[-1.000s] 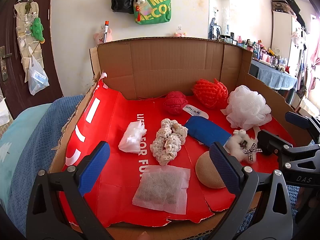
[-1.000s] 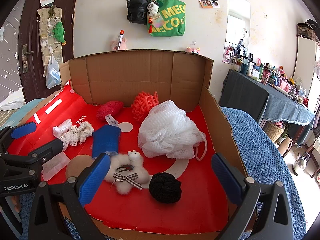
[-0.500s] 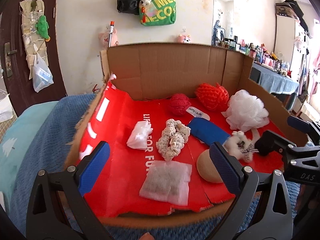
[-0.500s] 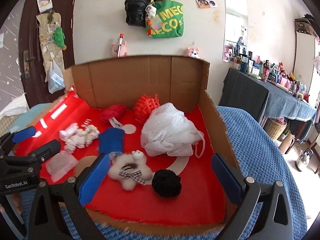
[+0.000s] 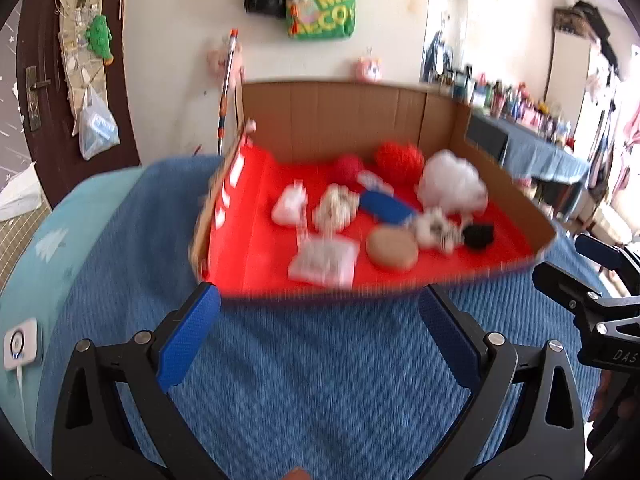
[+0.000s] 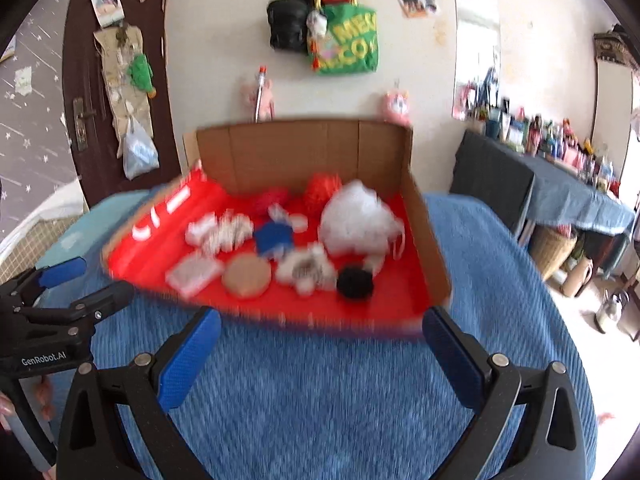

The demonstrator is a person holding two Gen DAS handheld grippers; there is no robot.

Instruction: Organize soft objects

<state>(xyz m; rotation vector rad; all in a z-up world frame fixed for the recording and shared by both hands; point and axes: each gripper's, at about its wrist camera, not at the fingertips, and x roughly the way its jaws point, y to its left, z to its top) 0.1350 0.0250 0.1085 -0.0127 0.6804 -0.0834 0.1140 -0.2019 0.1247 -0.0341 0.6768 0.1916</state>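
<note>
White and fluffy, the mesh puff [image 6: 358, 220] lies at two o'clock in the cardboard box [image 6: 304, 152] on the bed [image 6: 320, 392]. We judge it light and squashy; pinch its middle. Our left claw [image 5: 320, 340] and right claw [image 6: 322, 354] gape wide, empty.

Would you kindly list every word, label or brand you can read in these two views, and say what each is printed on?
"GenRobot.AI": white print on the black body of the left gripper.
"DAS", cut off by the frame edge: on the black body of the right gripper.
"MEC" over "ECO", partly hidden: yellow letters on the green tote bag hanging on the wall.
White lettering on the red liner of the cardboard box: too blurred to read.
</note>
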